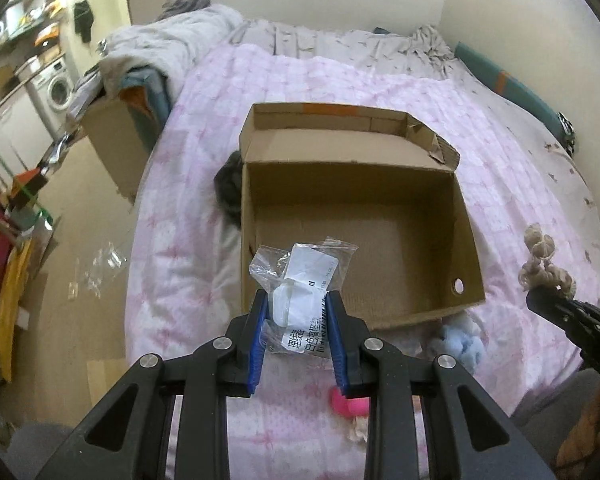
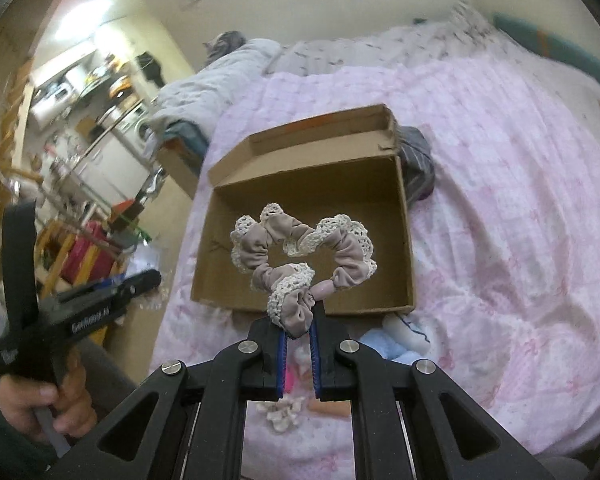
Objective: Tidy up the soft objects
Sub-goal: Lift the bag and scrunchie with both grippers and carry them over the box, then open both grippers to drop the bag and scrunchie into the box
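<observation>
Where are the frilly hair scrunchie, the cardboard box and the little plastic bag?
scrunchie (image 2: 342, 254): right wrist view, on its taupe fabric band.
cardboard box (image 1: 364, 236): left wrist view, on its bare floor.
plastic bag (image 1: 300, 280): left wrist view, on its white label.

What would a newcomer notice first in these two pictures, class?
First, the open brown cardboard box sitting empty on the pink quilted bedspread. Next, the left tool pinching a clear plastic packet with a white label at the box's near edge, and the right tool holding a beige lace-trimmed scrunchie above it.
</observation>
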`<control>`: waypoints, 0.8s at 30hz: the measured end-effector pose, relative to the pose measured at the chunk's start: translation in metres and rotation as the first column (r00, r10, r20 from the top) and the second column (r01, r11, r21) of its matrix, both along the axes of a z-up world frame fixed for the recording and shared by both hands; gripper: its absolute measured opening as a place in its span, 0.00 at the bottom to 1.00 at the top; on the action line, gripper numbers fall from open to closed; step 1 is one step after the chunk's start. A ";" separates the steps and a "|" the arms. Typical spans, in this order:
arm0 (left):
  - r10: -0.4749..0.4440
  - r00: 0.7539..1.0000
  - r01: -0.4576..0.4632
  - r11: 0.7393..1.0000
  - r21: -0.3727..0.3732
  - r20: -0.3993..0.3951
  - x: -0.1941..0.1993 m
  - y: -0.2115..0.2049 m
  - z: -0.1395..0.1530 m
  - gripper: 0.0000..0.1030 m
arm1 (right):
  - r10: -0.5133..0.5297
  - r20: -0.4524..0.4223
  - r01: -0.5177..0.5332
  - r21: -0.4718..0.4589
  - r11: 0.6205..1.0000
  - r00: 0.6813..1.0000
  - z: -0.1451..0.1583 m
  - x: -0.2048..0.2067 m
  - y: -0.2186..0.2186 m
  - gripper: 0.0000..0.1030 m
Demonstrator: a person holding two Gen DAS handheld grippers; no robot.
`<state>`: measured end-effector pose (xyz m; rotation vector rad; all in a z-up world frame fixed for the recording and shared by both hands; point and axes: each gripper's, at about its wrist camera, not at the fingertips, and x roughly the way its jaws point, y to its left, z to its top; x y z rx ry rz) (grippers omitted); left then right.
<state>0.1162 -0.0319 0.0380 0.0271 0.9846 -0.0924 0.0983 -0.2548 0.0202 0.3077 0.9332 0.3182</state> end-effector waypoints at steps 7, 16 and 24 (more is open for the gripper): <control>0.013 0.998 -0.013 1.000 -0.010 -0.054 0.035 -0.003 -0.016 0.24 | -0.022 -0.019 0.021 -0.027 0.999 1.000 -0.011 0.032 -0.003 0.11; 0.029 0.997 -0.027 0.999 0.020 -0.069 0.066 -0.013 -0.038 0.24 | -0.024 -0.081 0.021 -0.038 0.999 0.996 -0.031 0.079 0.012 0.11; 0.065 0.990 -0.071 0.996 -0.046 -0.125 0.083 -0.009 -0.072 0.24 | -0.007 -0.133 -0.004 -0.082 0.997 0.991 -0.072 0.104 0.033 0.11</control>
